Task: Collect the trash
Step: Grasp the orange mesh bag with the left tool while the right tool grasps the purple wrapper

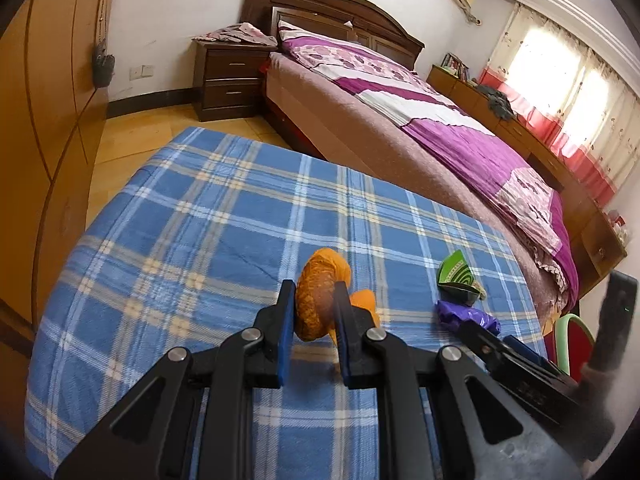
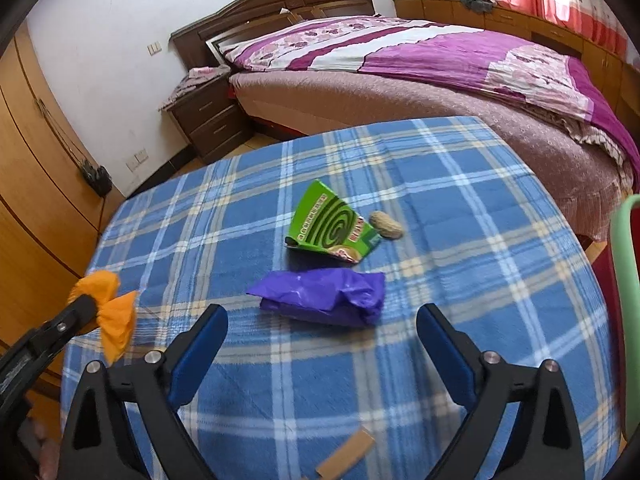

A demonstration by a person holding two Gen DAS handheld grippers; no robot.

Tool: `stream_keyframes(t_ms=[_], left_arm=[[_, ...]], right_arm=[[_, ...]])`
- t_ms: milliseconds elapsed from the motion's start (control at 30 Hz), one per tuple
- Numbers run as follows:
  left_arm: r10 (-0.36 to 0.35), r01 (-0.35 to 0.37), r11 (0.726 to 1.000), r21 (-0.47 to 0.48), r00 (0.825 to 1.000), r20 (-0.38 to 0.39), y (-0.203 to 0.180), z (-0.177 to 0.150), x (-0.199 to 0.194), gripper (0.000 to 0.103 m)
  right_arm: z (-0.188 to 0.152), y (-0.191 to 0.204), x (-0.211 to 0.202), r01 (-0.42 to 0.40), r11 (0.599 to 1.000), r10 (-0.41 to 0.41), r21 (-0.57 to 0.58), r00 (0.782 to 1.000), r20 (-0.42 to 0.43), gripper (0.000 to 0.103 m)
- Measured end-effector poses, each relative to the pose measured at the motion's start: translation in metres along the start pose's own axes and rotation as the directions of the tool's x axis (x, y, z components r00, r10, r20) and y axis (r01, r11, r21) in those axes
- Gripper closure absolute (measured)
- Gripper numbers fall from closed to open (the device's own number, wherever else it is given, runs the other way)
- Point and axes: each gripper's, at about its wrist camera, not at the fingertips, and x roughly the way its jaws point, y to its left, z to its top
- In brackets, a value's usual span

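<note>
My left gripper point(image 1: 314, 286) is shut on a crumpled orange wrapper point(image 1: 318, 300), lifted above the blue plaid tablecloth point(image 1: 192, 220). From the right wrist view the same orange wrapper point(image 2: 106, 312) hangs at the left in the left gripper's fingers point(image 2: 78, 312). My right gripper point(image 2: 322, 314) stands wide open just short of a crumpled purple bag point(image 2: 324, 294) that lies on the cloth; its pads do not touch it. Beyond the bag lie a green torn mosquito-coil box point(image 2: 330, 228) and a peanut shell point(image 2: 386, 226). The purple bag point(image 1: 468, 316) and green box point(image 1: 458, 274) also show in the left wrist view.
A small brown cardboard strip point(image 2: 346, 454) lies on the cloth near the right gripper's base. A bed point(image 2: 440, 72) with purple covers stands behind the table, a nightstand point(image 2: 208, 120) beside it, a wooden wardrobe point(image 1: 52, 120) at the left, and a green-framed chair point(image 2: 626, 264) at the right edge.
</note>
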Motion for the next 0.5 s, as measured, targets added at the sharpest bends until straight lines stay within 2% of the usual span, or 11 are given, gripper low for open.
stream_keyframes(t_ms=[167,300,400,433,500], left_arm=[[-0.007,0.007,1.000,-0.018,1.000,0.000,0.005,-0.001,-0.002,0.085],[-0.010,0.010,1.000,-0.020,1.000,0.009,0.004,-0.001,-0.007,0.085],[-0.014,0.014,1.000,-0.025,1.000,0.015,0.005,-0.002,-0.011,0.085],[-0.016,0.017,0.999,-0.027,1.000,0.014,0.005,-0.003,-0.010,0.085],[-0.021,0.021,0.999,-0.030,1.000,0.005,0.005,-0.005,-0.010,0.085]], right_arm=[[0.001,0.005,0.018,0.081,0.996,-0.082,-0.042,0.996,-0.025,0.005],[-0.001,0.004,0.020,0.125,0.990,-0.125,-0.072,0.992,-0.006,0.008],[0.000,0.003,0.020,0.152,0.985,-0.153,-0.085,0.988,0.002,0.019],[-0.001,0.003,0.019,0.167,0.981,-0.168,-0.098,0.986,0.007,0.029],[0.000,0.003,0.018,0.177,0.978,-0.176,-0.112,0.984,0.013,0.032]])
